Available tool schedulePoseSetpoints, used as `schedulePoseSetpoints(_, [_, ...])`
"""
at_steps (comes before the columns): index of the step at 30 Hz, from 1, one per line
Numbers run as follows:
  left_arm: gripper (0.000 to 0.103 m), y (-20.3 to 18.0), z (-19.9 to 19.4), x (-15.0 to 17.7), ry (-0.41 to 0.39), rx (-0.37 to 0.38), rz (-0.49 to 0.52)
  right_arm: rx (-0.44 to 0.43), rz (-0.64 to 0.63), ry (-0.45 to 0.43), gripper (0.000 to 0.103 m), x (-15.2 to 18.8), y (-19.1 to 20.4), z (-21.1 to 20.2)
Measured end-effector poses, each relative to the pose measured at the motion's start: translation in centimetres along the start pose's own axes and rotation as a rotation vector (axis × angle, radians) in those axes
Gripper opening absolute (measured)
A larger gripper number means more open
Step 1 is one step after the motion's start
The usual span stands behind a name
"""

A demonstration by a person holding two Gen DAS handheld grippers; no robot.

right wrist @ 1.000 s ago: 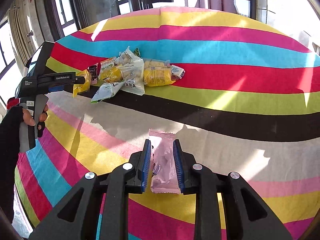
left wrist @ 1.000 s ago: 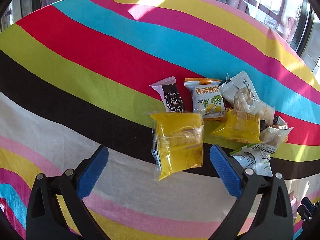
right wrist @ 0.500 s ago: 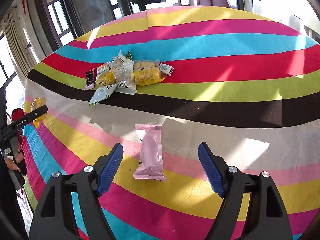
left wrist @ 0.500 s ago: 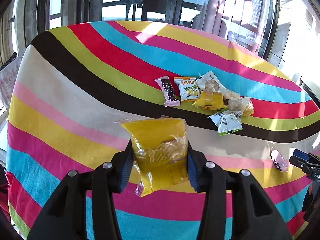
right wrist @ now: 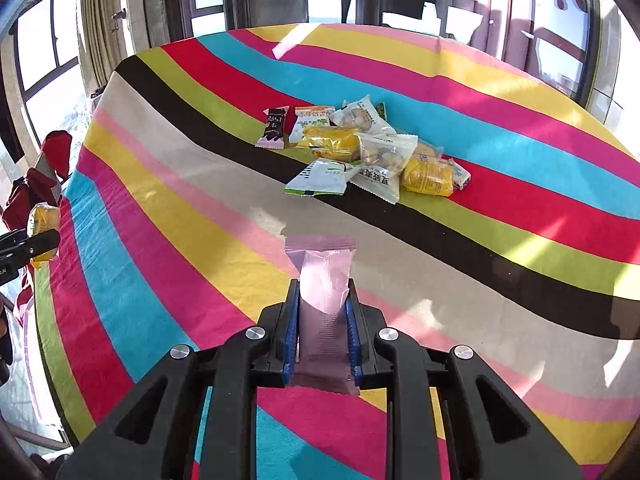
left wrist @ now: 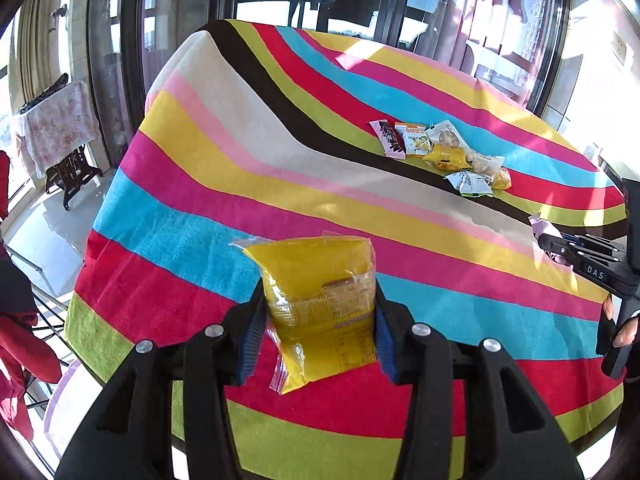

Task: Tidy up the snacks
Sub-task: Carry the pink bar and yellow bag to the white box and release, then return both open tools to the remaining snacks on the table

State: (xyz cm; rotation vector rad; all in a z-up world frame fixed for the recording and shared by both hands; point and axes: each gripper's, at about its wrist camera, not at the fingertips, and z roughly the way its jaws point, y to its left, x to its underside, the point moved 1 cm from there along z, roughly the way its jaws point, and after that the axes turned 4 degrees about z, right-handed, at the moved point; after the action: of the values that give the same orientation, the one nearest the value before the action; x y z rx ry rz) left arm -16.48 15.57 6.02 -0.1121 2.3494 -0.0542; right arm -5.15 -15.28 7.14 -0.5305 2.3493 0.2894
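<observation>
My left gripper is shut on a yellow snack packet, held above the striped tablecloth near its left corner. My right gripper is shut on a pink packet over the cloth's pale stripe. A pile of several snack packets lies farther back on the black, green and red stripes; the same pile shows in the left wrist view. The right wrist view catches the left gripper's yellow packet at its left edge. The left wrist view shows the pink packet at its right edge.
The table's left edge drops to a tiled floor. A small cloth-covered side table stands by the windows at the left. Red clothing and a person's hand sit at the frame borders.
My left gripper closed on the yellow packet and carried it from the pile toward the table's near left corner. My right gripper opened, left the pink packet on the cloth, then closed on it again.
</observation>
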Motion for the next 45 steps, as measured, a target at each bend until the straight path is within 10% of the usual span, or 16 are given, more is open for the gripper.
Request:
schedulePoseSetpoints(15, [0.048,14.0,-8.4,10.5,0.026,-0.256,-0.289,-0.47,-0.401,0.048,0.021,0.7,27.3,0.4])
schedulePoseSetpoints(26, [0.062,18.8,-8.4,17.9,0.167,-0.374,-0.456,-0.63,-0.65,0.23,0.026,8.0,37.9,1.7])
schedulePoseSetpoints(30, [0.091,18.5,-9.1,16.7,0.131,-0.403,-0.47,-0.665,-0.643,0.202,0.068,7.9,37.0,0.5])
schedulePoseSetpoints(37, [0.101,14.5,-8.5,8.1,-0.04,-0.362,-0.372,-0.628,-0.468,-0.007,0.069,3.6,27.7,-3.3])
schedulePoseSetpoints(45, [0.101,2.0,1.7,-2.0,0.009,-0.011,-0.16,-0.276,-0.053,-0.074,0.077,0.6,9.4,-2.4])
